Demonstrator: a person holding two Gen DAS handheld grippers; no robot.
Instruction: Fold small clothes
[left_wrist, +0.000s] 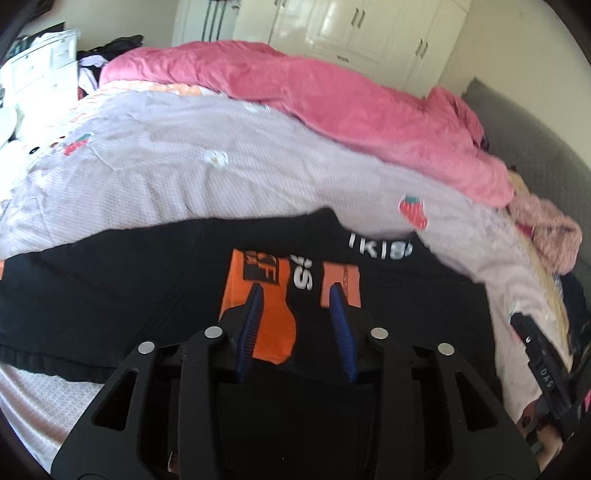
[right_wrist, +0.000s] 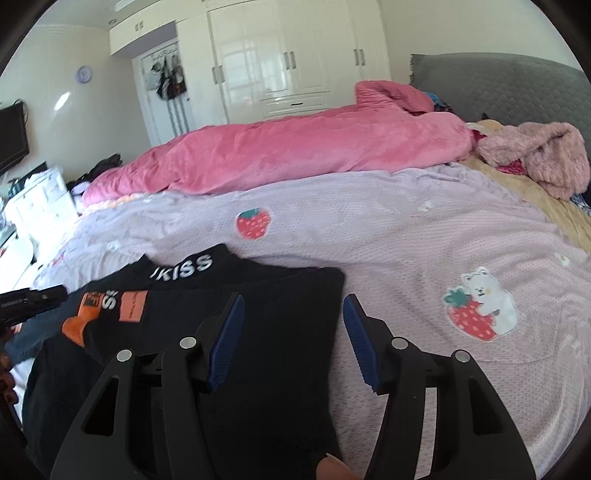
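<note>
A small black garment (left_wrist: 147, 295) with orange patches and white lettering lies flat on the lilac bedspread (left_wrist: 221, 177). My left gripper (left_wrist: 297, 290) hovers over its orange patches, fingers apart and empty. In the right wrist view the garment (right_wrist: 258, 332) lies partly folded, with white "KISS" lettering at its collar. My right gripper (right_wrist: 293, 301) is open and empty over the garment's right edge. The left gripper's tip (right_wrist: 33, 299) shows at the left edge. The right gripper's body (left_wrist: 543, 365) shows at the right of the left wrist view.
A pink quilt (right_wrist: 277, 151) lies along the far side of the bed. A fluffy pink garment (right_wrist: 539, 155) lies by the grey headboard (right_wrist: 498, 85). White wardrobes (right_wrist: 277, 55) stand behind. A white cabinet (right_wrist: 37, 203) stands at the left.
</note>
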